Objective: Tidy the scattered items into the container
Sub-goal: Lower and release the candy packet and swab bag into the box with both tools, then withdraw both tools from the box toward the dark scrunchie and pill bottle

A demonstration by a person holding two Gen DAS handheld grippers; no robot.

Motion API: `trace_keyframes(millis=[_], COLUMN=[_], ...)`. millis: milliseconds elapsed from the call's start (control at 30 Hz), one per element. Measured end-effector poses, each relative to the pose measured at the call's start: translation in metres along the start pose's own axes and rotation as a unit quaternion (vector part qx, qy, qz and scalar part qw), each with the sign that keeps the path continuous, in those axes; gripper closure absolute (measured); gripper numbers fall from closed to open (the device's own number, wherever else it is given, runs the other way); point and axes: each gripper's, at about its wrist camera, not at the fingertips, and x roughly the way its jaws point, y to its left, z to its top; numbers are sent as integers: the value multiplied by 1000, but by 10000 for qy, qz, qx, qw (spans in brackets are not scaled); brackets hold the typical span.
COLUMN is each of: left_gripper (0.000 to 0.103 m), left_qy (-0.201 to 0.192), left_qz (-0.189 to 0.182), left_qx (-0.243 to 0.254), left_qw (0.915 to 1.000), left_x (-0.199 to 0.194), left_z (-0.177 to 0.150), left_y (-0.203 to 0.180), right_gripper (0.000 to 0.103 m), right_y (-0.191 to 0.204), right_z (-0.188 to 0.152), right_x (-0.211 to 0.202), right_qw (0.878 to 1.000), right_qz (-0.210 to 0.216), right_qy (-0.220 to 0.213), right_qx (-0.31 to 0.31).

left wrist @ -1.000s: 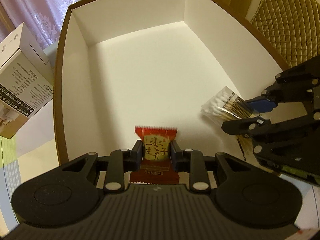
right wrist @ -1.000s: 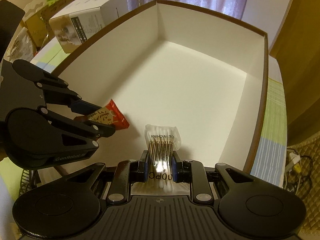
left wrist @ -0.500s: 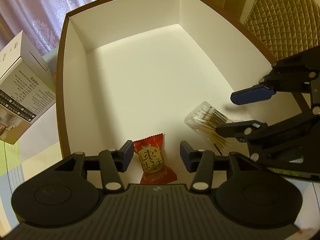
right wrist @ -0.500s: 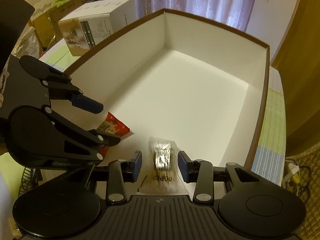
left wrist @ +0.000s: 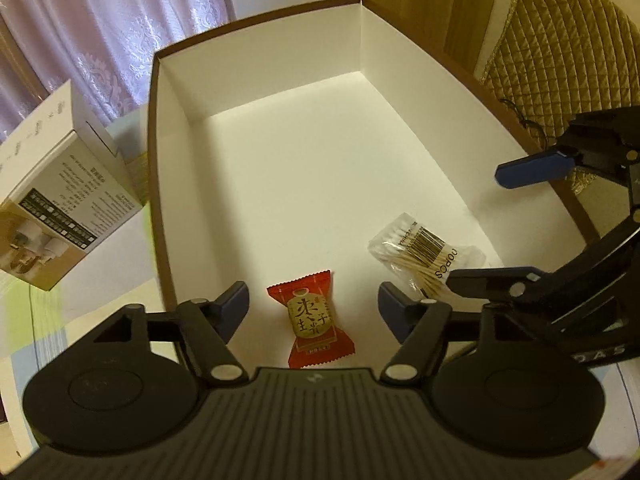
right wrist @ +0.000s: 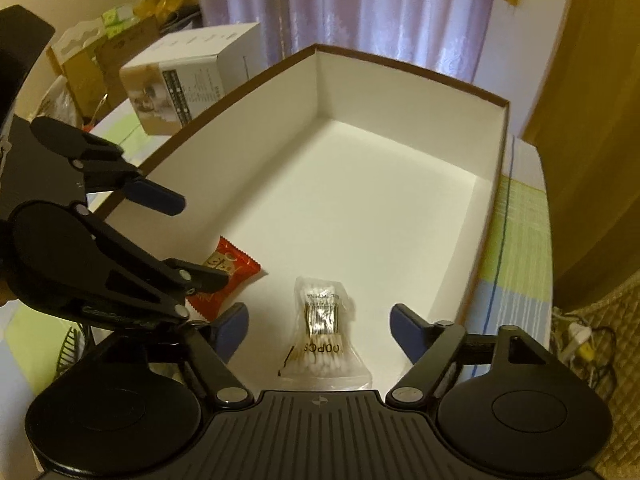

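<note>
A large box with brown rim and white inside lies ahead of both grippers. A red snack packet rests flat on its floor near the front, between the wide-apart fingers of my left gripper, which is open and above it. A clear bag of cotton swabs lies to its right on the box floor, under my open right gripper. Each gripper shows in the other's view: the right gripper, the left gripper. The packet and swabs lie free.
A white and tan product carton stands on the table left of the box. A quilted chair back is at the right. Curtains hang behind. More cartons and bags sit at the far left.
Both grippers let go and opened wide, then drew back and up. The snack packet and the swab bag dropped onto the box floor and now lie loose.
</note>
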Motion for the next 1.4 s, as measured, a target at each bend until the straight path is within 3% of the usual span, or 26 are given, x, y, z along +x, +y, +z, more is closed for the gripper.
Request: trace_keyframes(millis=[233, 367, 833, 1400], left_gripper=[15, 10, 6, 6], left_qy=[-96, -175, -383, -673], left_qz=[130, 170, 266, 423], left_qx=[-35, -64, -343, -403], left_qw=[9999, 9997, 9983, 9960], left_x=[-19, -33, -83, -141], left_z=[-4, -8, -30, -81], left_y=[2, 3, 8, 5], right_gripper=[8, 2, 2, 2], right_y=[6, 8, 36, 65], right_z=[2, 3, -1, -39], right_x=[-21, -32, -76, -129], right_qw=[9999, 9995, 9980, 9933], right_qz=[-95, -164, -129, -129], right_qy=[-134, -243, -563, -1008], right_qx=[48, 141, 242, 552])
